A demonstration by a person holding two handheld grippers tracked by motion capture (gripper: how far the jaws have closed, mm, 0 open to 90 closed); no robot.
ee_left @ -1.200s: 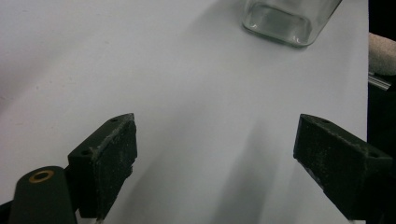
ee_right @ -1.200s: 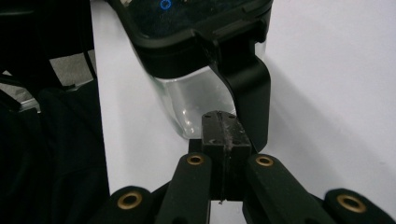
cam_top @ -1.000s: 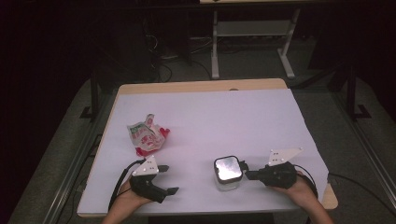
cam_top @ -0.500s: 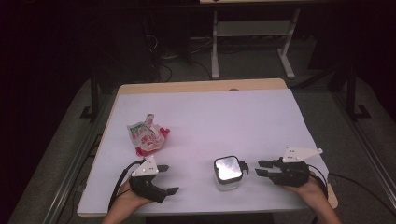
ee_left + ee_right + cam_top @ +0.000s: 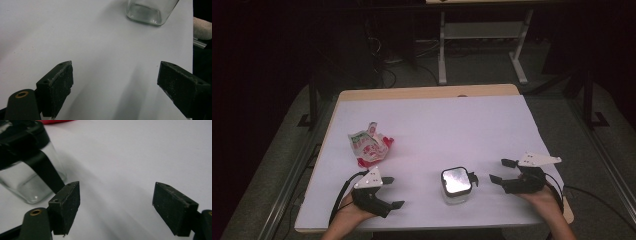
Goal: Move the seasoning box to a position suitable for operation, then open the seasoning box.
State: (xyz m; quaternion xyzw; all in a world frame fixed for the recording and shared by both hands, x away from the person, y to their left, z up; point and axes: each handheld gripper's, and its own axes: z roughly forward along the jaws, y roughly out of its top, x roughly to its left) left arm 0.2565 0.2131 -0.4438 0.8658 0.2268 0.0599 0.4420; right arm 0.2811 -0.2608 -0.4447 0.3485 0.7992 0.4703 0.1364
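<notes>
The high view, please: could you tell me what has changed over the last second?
The right tool let go of the glass jar and drew back to the right, jaws open. The jar, the crumpled wrapper and the open left tool kept their places.

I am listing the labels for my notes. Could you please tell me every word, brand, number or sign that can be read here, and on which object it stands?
No text can be read in these pictures.
Crumpled wrapper: red and green print on white, too small and blurred to read.
Glass jar: no label visible on its lid or its clear walls.
Grippers and white table: no markings that can be read.
</notes>
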